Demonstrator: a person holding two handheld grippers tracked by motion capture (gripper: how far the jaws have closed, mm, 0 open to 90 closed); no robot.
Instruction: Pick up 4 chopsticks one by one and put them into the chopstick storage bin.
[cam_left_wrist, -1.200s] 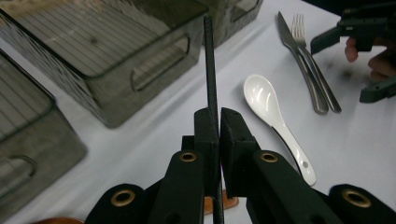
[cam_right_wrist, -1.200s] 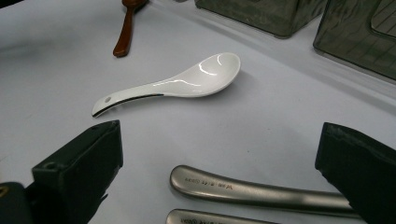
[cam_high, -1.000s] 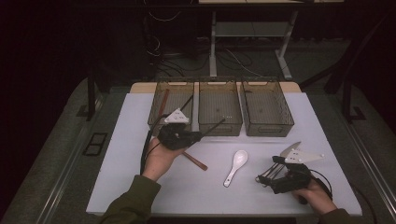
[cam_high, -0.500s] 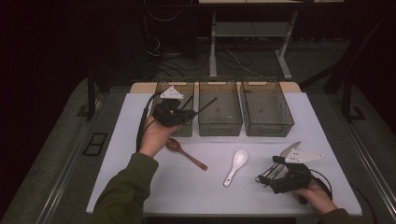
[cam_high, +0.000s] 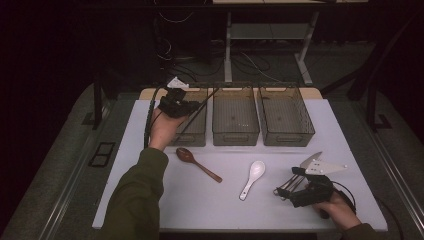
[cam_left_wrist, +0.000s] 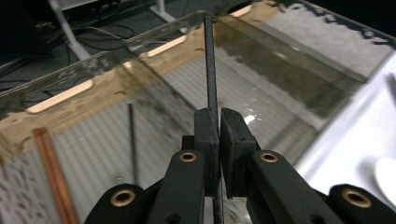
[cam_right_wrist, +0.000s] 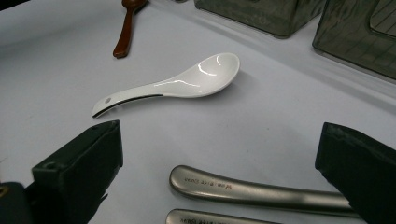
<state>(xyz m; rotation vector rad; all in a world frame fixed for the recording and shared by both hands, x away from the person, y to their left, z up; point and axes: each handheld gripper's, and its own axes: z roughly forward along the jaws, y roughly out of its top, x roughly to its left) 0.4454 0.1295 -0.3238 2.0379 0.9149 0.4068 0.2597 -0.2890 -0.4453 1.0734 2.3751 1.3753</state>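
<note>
Left gripper (cam_left_wrist: 218, 122) clamped on black chopstick (cam_left_wrist: 210, 60), over the left bin (cam_left_wrist: 140, 93).
Chopstick: thin, dark, matte, straight, sticking up past the closed jaws.

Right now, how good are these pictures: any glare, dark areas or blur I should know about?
High view: table lit, floor around it nearly black. Left gripper view: left gripper and the chopstick it grips look sharp, the bin walls wavy and glary. Right gripper view: white spoon crisp with small highlights, right gripper near and soft.
</note>
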